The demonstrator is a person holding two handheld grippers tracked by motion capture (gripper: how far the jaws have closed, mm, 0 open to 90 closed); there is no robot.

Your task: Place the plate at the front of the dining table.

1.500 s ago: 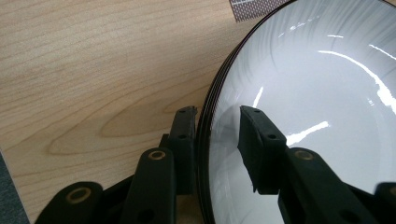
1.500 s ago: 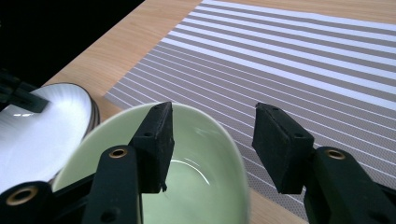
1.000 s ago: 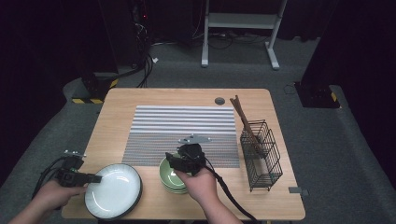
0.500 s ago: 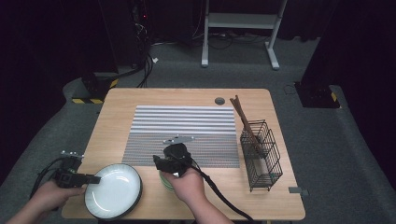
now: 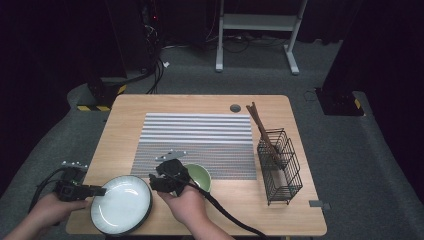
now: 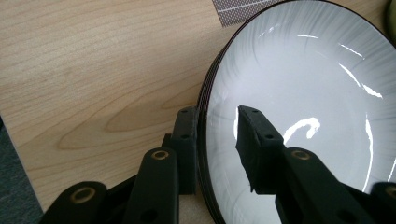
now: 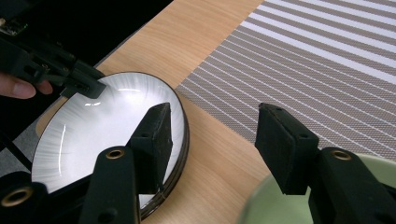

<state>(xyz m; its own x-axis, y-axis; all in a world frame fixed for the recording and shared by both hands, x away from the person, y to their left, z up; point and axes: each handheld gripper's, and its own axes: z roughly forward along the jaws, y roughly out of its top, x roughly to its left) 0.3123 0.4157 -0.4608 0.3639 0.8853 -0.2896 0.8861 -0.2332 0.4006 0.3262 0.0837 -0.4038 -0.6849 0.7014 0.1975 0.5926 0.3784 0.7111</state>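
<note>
On the pale wooden table (image 5: 210,105), the spread right gripper (image 5: 161,179), jaws just opening empty, has shifted from one green bowl (image 5: 199,175) toward one white round plate (image 5: 121,204), whose rim the left gripper (image 5: 95,190) pinches.

One round white glazed plate with a dark rim (image 5: 120,206), one pale green ceramic bowl (image 5: 199,176), one striped grey woven placemat (image 5: 196,142), one black wire basket (image 5: 280,166), and two handheld black grippers: left gripper (image 5: 98,191), right gripper (image 5: 156,181).
</note>
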